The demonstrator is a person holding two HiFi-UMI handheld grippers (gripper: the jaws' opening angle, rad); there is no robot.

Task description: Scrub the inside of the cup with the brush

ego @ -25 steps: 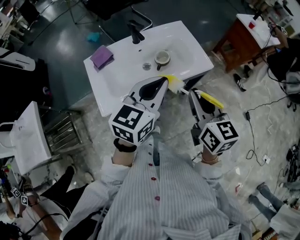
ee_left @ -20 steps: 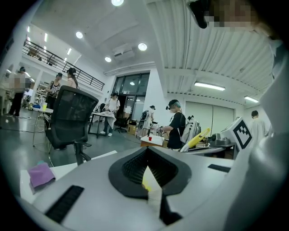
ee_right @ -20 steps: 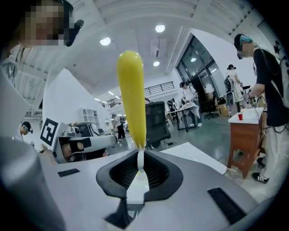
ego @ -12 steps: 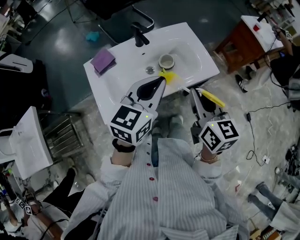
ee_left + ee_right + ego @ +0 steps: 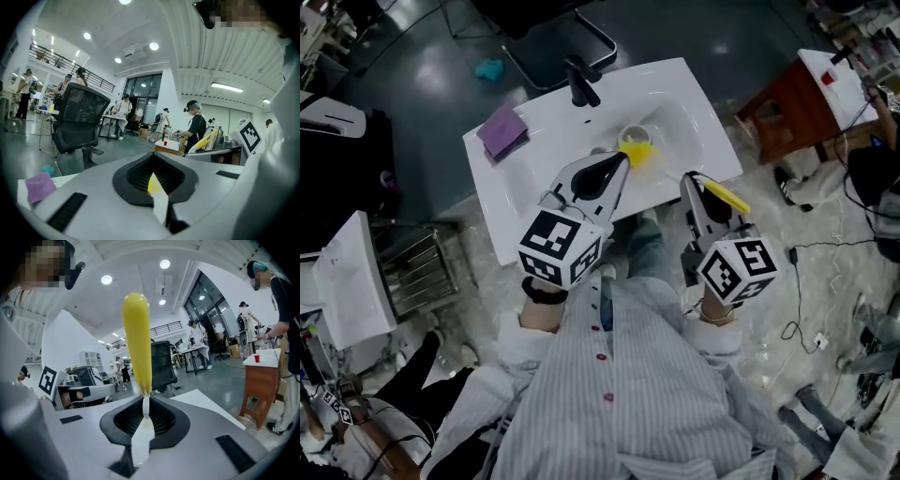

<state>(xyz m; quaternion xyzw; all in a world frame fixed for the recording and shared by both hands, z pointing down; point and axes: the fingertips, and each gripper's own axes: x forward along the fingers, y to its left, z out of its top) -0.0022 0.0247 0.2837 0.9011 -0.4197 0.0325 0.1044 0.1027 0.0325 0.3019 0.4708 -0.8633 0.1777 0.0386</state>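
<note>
A pale cup [image 5: 630, 137] stands upright in the basin of the white sink [image 5: 525, 197], beside the drain. My left gripper [image 5: 623, 159] is shut on a thin white-and-yellow piece [image 5: 155, 186]. A yellow bristly brush head [image 5: 637, 153] shows at its tip, just at the cup's near rim. My right gripper [image 5: 687, 178] is shut on the white stem [image 5: 145, 405] of a brush whose yellow handle [image 5: 137, 341] stands up from the jaws, and this yellow handle [image 5: 725, 196] lies over the sink's front right edge. Whether both pieces are one brush I cannot tell.
A black faucet [image 5: 579, 80] rises at the sink's back edge, and a purple cloth [image 5: 502, 131] lies on its left rim. A brown side table [image 5: 787, 108] stands to the right, a black office chair [image 5: 79, 119] behind the sink. Several people stand in the background.
Both grippers have moved forward over the sink. The yellow brush head, earlier over the sink's front edge, now sits at the cup's near rim. Both grips are unchanged.
</note>
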